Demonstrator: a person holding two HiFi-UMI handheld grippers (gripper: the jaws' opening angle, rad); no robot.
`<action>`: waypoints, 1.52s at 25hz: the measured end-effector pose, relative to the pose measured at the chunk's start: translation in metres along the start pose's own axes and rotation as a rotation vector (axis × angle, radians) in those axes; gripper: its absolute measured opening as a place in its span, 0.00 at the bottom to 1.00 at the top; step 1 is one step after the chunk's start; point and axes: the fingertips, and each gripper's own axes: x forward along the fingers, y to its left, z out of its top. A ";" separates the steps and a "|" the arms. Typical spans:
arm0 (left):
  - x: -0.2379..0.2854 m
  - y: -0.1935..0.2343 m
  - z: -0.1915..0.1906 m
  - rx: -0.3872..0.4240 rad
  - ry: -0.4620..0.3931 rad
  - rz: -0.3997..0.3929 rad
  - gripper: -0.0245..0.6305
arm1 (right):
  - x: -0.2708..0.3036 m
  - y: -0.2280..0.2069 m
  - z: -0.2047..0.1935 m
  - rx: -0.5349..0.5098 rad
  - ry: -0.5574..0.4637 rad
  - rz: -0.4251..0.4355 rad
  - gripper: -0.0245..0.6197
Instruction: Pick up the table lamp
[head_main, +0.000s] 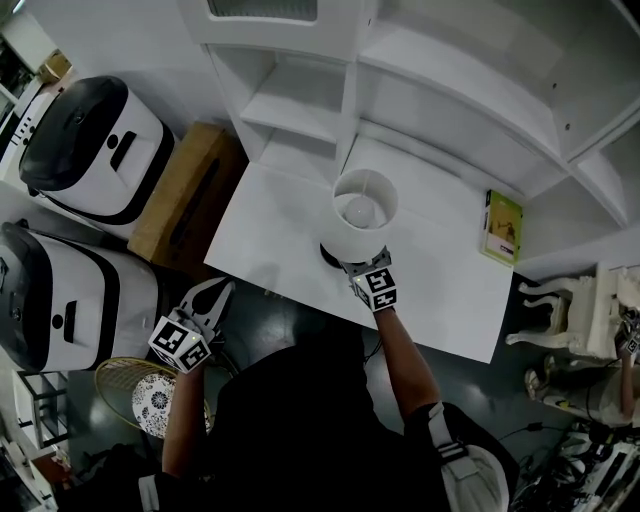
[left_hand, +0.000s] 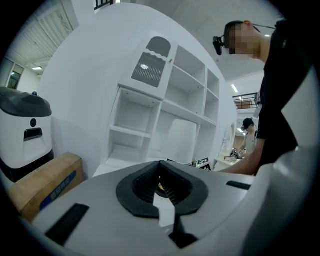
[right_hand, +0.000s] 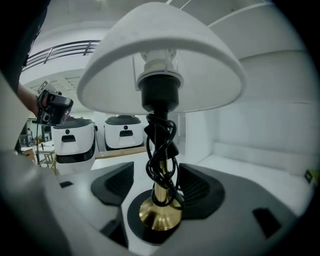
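**Right gripper open around table lamp stem; left gripper idle, off the desk.**

The table lamp (head_main: 365, 213) stands upright on the white desk (head_main: 280, 235), near the middle of the desk's front edge. The right gripper (head_main: 357, 268) reaches in over that edge. Its jaws are spread wide to either side of the lamp's brass stem (right_hand: 161, 192), and the pads are clear of the metal. A black cord (right_hand: 160, 145) is wound round the stem under the white shade. The left gripper (head_main: 221, 294) is held short of the desk's front left corner, over the floor. Its jaw tips are together with nothing between them.
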 end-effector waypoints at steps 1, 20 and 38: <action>-0.001 0.000 0.000 -0.002 -0.001 0.002 0.05 | 0.003 -0.001 0.001 -0.008 -0.002 -0.002 0.46; -0.010 0.012 -0.012 -0.032 0.030 0.064 0.05 | 0.034 -0.011 0.011 -0.080 -0.065 -0.109 0.28; 0.003 0.006 -0.016 -0.036 0.052 0.029 0.05 | 0.031 -0.013 0.013 -0.113 -0.018 -0.081 0.19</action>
